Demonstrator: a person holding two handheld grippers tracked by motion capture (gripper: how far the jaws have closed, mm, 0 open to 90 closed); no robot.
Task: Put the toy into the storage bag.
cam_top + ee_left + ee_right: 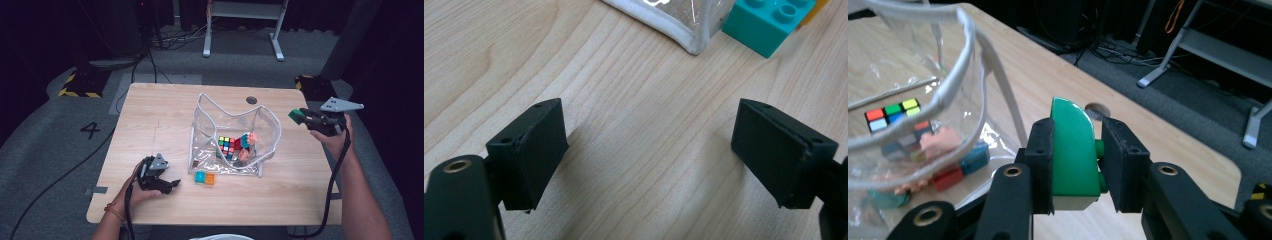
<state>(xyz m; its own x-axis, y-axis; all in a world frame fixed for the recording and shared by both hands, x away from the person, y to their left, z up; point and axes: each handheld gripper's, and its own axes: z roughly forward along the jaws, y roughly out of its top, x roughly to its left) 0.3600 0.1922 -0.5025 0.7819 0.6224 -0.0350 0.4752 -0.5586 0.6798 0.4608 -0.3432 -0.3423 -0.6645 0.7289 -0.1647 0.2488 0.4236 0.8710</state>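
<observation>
A clear plastic bag (235,135) with a white rim stands open in the middle of the table. Inside it lie a colour cube (226,146) and several toy bricks. My right gripper (300,118) hovers to the right of the bag's rim, shut on a green brick (1073,152) with a rounded top. The bag's rim (955,80) curves just left of that brick in the right gripper view. My left gripper (172,184) rests low at the table's front left, open and with nothing between its jaws. A teal brick (769,22) and an orange brick (210,178) lie by the bag's front corner.
The wooden table (150,120) has a round cable hole (251,100) behind the bag. A white desk frame (245,25) stands on the grey floor beyond the table. Cables trail from both grippers.
</observation>
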